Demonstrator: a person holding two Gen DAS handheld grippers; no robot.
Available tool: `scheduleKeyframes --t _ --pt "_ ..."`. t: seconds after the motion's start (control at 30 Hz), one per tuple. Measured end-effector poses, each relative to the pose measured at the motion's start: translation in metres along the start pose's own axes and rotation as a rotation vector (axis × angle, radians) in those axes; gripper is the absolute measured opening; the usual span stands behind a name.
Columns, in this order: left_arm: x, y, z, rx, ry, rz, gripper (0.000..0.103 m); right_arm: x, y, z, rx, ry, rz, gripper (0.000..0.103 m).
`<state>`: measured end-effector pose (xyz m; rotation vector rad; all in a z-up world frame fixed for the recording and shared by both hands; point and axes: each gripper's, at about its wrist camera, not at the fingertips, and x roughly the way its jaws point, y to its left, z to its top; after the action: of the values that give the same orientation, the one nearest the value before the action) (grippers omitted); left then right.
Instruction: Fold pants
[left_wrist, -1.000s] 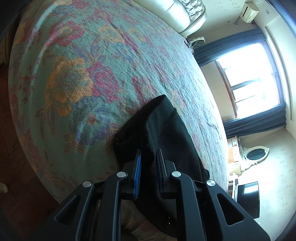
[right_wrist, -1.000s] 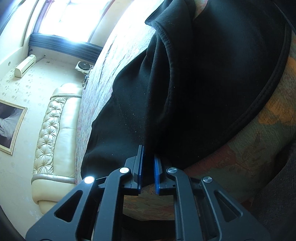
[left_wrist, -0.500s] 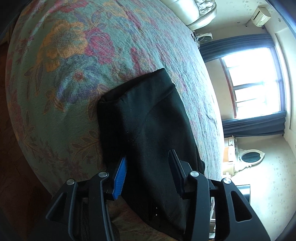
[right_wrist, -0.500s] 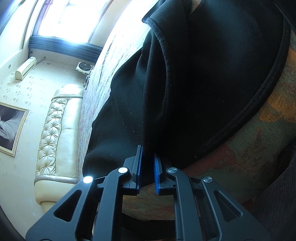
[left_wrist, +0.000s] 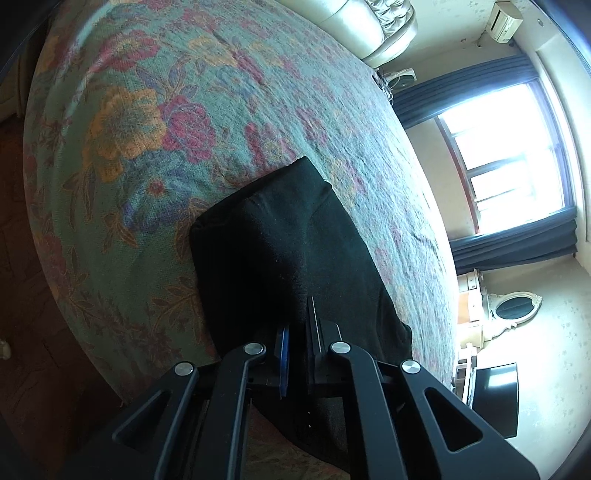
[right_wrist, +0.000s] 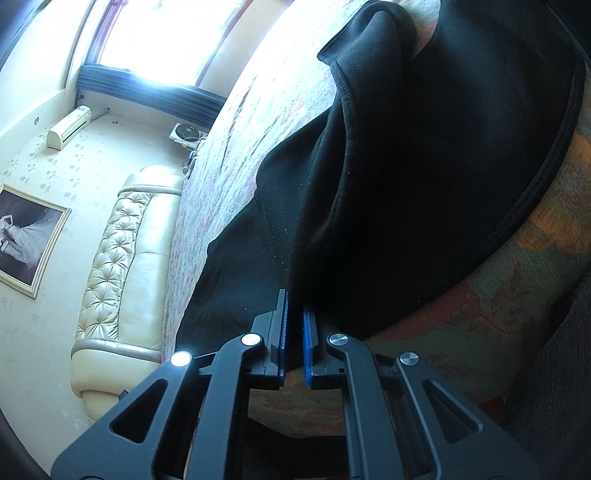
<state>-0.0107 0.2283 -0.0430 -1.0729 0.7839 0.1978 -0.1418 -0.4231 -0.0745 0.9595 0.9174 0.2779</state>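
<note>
Home bedroom, probably: floral bedspread (left_wrist: 155, 122), tufted headboard (right_wrist: 122, 266), curtained window (left_wrist: 509, 155).

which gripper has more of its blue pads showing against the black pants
The right gripper: both blue pads show, pinching an edge of the black pants. On the left gripper, also shut on the pants, only one blue strip shows.

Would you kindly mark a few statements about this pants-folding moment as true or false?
1. The pants are black. True.
2. The pants lie on a bare wooden table. False: they lie on a floral bedspread.
3. The right gripper is shut on the pants. True.
4. The left gripper is wide open, clear of the cloth. False: it is closed on the pants.
5. A framed picture hangs on the wall. True.
</note>
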Motion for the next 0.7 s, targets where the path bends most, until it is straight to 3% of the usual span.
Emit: scheduleKeyframes --t 0.13,0.3,0.4,0.43,0.57,0.7 --pt "0.012 0.026 -0.003 -0.041 0.037 0.059 0.006 0.004 -0.011 -0.007 0.022 0.037 -0.019 0.006" --pt "0.01 0.038 -0.003 -0.038 0.069 0.06 0.012 0.013 -0.037 -0.004 0.113 0.077 0.01 0.007" --pt "-0.005 0.039 0.001 -0.026 0.065 0.074 0.013 0.001 -0.025 0.005 0.076 0.059 -0.016 0.023" --pt "-0.012 0.038 0.004 -0.013 0.054 0.1 0.021 -0.007 -0.023 0.011 0.07 0.04 -0.022 0.032" --pt "-0.033 0.033 -0.005 0.055 0.022 0.136 0.022 -0.058 -0.025 0.056 0.089 -0.083 -0.062 0.047" --pt "-0.03 -0.002 -0.021 0.152 0.048 0.071 0.022 -0.132 -0.069 0.12 0.221 -0.335 -0.17 0.054"
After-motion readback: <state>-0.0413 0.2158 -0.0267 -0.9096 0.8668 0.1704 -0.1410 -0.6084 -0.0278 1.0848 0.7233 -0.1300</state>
